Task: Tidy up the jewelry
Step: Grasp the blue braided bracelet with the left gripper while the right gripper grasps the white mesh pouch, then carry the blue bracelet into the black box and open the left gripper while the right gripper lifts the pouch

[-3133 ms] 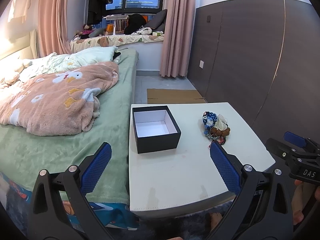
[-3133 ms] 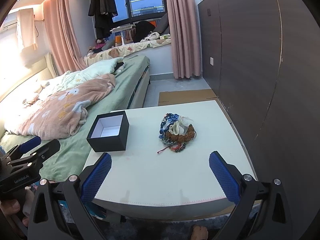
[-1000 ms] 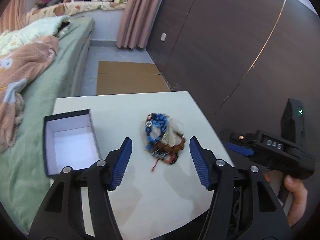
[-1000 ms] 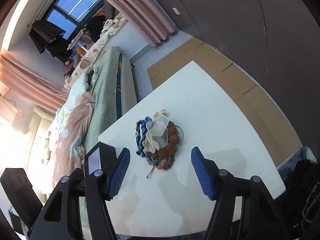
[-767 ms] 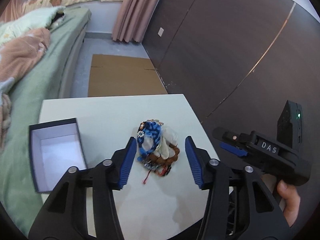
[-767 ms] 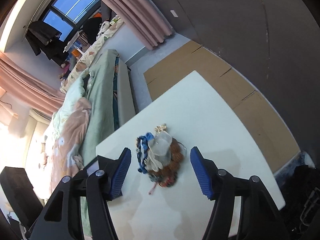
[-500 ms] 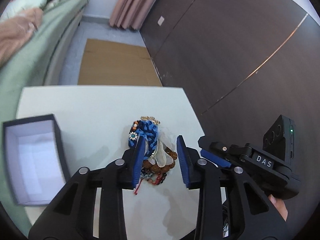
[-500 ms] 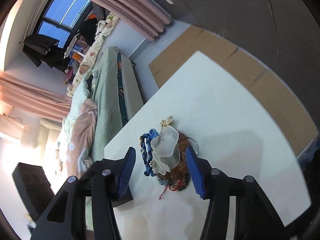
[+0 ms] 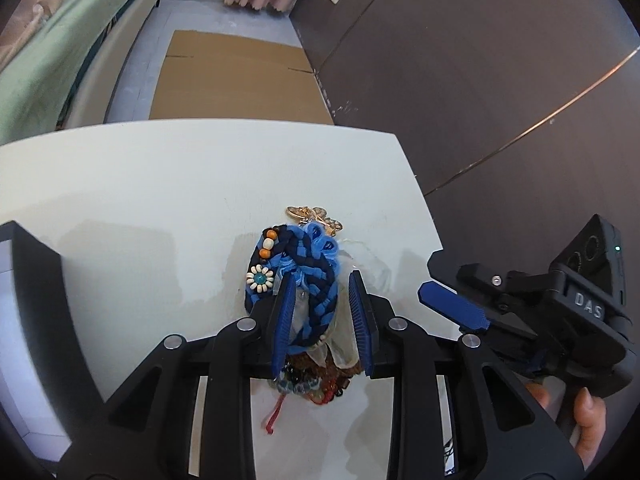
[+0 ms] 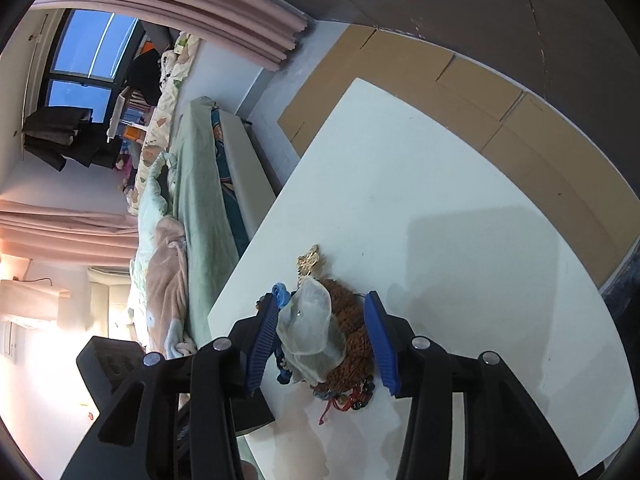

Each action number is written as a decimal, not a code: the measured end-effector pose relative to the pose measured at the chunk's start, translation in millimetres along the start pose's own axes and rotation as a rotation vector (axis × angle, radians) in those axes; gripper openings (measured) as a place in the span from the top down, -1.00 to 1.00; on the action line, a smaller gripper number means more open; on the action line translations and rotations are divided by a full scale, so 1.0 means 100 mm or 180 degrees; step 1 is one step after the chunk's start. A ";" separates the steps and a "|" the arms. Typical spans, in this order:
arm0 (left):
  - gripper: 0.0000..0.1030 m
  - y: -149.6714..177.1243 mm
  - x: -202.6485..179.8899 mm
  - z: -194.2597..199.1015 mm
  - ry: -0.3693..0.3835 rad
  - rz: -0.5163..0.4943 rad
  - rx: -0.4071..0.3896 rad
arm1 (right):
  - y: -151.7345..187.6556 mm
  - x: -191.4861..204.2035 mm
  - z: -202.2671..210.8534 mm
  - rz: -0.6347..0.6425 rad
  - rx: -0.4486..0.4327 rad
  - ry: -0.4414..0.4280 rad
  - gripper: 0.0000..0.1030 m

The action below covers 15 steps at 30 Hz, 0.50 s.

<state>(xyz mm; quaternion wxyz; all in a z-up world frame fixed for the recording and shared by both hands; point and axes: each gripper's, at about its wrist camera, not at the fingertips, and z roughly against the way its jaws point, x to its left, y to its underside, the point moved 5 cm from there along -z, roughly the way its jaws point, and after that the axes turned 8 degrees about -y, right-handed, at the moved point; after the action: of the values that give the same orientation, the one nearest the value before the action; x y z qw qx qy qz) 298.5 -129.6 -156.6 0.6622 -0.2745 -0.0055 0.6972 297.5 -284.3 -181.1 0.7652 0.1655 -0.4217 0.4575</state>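
So: white table (image 9: 160, 184) carries a black box (image 9: 36, 280) at its left edge and a jewelry pile (image 9: 308, 292) near the right side. Left gripper (image 9: 320, 316) straddles the pile, fingers narrowed around the blue braided bracelet (image 9: 316, 276), contact unclear. Right gripper (image 10: 320, 340) brackets the same pile, fingers apart, grasping nothing.

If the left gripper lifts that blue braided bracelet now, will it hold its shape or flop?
Probably flop: the blue braided bracelet looks like soft woven cord. It lies tangled in the jewelry pile, so neighbours may drag along. The left gripper straddles it.
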 end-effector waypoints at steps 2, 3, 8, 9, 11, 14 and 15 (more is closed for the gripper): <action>0.50 0.01 0.00 -0.02 -0.0034 -0.0002 -0.0012 | 0.01 0.00 -0.02 0.0007 0.0034 -0.0019 0.13; 0.69 0.01 0.00 -0.02 -0.0049 0.0015 -0.0005 | 0.02 0.00 -0.05 0.0008 0.0058 -0.0029 0.13; 0.79 0.02 0.04 0.08 0.0116 0.0136 -0.0045 | 0.07 -0.02 -0.15 0.0012 0.0157 -0.0033 0.14; 0.79 0.03 0.04 0.11 0.0148 0.0139 -0.0049 | 0.09 -0.01 -0.17 0.0019 0.0173 -0.0025 0.16; 0.79 0.05 0.04 0.17 0.0186 0.0158 -0.0067 | 0.11 0.00 -0.23 0.0024 0.0202 -0.0016 0.20; 0.79 0.05 0.08 0.21 0.0192 0.0188 -0.0098 | 0.12 -0.02 -0.28 0.0054 0.0170 0.0099 0.35; 0.79 0.05 0.10 0.22 0.0202 0.0208 -0.0106 | 0.12 -0.02 -0.29 0.0056 0.0158 0.0105 0.51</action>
<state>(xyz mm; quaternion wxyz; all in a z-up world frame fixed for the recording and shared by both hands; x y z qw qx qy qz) 286.1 -112.7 -143.6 0.6343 -0.3076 0.0128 0.7092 300.8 -260.4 -201.4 0.7636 0.1732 -0.3989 0.4772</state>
